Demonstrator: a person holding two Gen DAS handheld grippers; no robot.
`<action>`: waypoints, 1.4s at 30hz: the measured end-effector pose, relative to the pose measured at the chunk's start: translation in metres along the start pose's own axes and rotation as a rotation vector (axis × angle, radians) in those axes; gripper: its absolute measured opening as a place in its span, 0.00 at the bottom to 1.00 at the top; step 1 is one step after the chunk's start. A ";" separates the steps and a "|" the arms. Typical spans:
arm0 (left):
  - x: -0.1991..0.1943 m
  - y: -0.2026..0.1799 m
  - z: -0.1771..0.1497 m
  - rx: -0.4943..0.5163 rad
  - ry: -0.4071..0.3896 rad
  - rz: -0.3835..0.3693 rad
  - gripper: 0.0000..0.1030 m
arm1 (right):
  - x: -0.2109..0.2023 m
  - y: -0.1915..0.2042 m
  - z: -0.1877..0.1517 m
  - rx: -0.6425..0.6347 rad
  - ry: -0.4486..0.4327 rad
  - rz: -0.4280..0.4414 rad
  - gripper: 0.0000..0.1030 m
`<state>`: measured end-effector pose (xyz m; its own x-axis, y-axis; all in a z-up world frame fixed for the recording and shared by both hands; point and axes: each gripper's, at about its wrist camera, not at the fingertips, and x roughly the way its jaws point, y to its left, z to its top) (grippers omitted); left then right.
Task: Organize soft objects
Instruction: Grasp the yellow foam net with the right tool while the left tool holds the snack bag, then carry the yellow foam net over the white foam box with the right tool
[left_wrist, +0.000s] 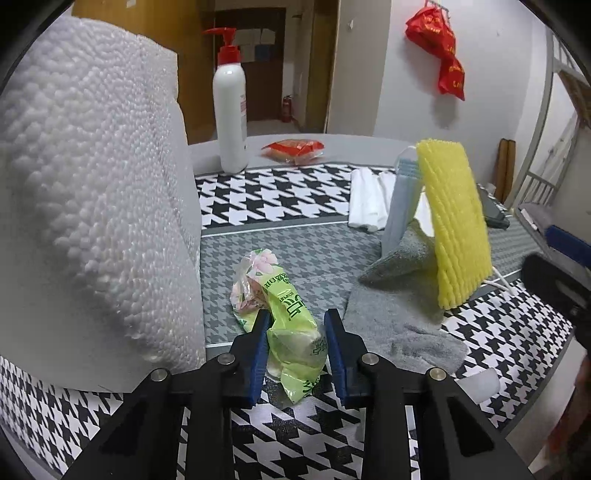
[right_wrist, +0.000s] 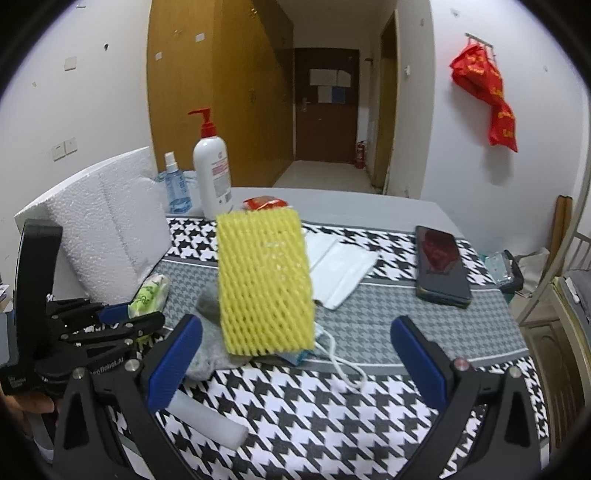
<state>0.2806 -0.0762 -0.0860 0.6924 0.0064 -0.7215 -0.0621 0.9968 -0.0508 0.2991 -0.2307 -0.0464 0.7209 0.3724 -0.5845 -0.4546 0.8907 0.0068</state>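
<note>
A green tissue pack (left_wrist: 291, 332) lies on the houndstooth cloth (left_wrist: 280, 195), and my left gripper (left_wrist: 297, 317) is shut on its sides with both blue pads. The right wrist view shows the same grip at the far left, the pack (right_wrist: 147, 291) sticking out past the left gripper (right_wrist: 122, 317). A yellow foam net (right_wrist: 264, 284) stands tilted on edge over a grey cloth (right_wrist: 207, 332) and a blue face mask (left_wrist: 402, 195). My right gripper (right_wrist: 295, 321) is open wide just in front of the net, apart from it. What props the net up is hidden.
A big white foam block (left_wrist: 92, 184) fills the left. A lotion bottle (right_wrist: 212, 173), spray bottle (right_wrist: 175, 188) and red packet (left_wrist: 293, 147) stand at the back. Folded white masks (right_wrist: 340, 269) and a phone (right_wrist: 441, 266) lie right. A white foam tube (right_wrist: 207, 421) lies near.
</note>
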 end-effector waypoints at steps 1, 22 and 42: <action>-0.003 0.000 -0.001 0.003 -0.008 -0.007 0.30 | 0.003 0.003 0.002 -0.008 0.005 0.006 1.00; -0.017 0.004 -0.006 0.021 -0.044 -0.076 0.30 | 0.047 0.012 0.009 -0.040 0.115 0.061 0.82; -0.045 0.002 0.000 0.055 -0.126 -0.101 0.30 | 0.010 0.007 0.006 0.018 0.047 0.102 0.15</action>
<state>0.2495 -0.0741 -0.0536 0.7778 -0.0875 -0.6223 0.0494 0.9957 -0.0782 0.3063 -0.2196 -0.0475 0.6460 0.4487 -0.6175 -0.5143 0.8537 0.0823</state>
